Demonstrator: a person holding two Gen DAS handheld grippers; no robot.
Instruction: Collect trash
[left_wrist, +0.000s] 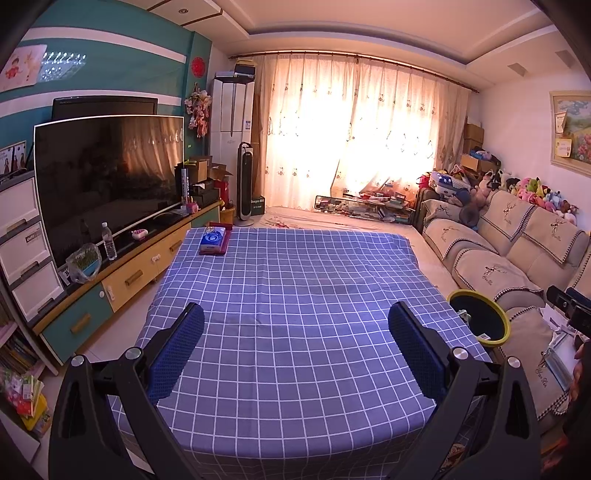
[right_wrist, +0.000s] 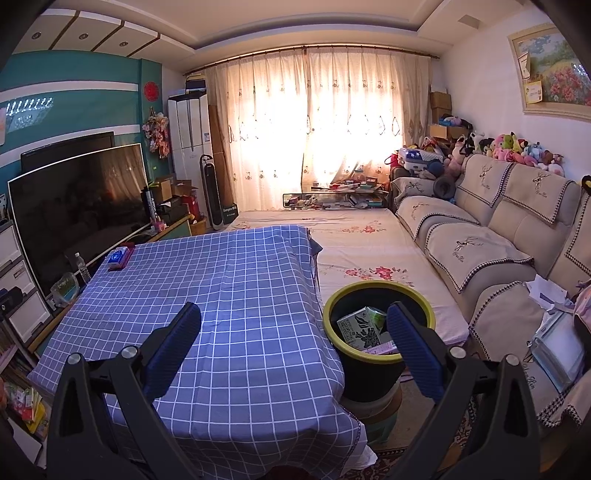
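Observation:
A black trash bin with a yellow-green rim (right_wrist: 380, 360) stands beside the table's right edge and holds cartons and wrappers (right_wrist: 358, 326). It also shows in the left wrist view (left_wrist: 480, 317). My left gripper (left_wrist: 295, 317) is open and empty above the near part of the blue checked tablecloth (left_wrist: 288, 295). My right gripper (right_wrist: 293, 317) is open and empty, over the table's right edge, with its right finger (right_wrist: 413, 343) above the bin's near rim. A blue tissue pack on a dark red box (left_wrist: 214, 240) lies at the table's far left corner.
A TV (left_wrist: 107, 177) and TV stand with a bottle (left_wrist: 109, 236) run along the left. A beige sofa (right_wrist: 480, 251) with papers (right_wrist: 554, 332) is on the right. A flowered mattress (right_wrist: 354, 240) lies beyond the table.

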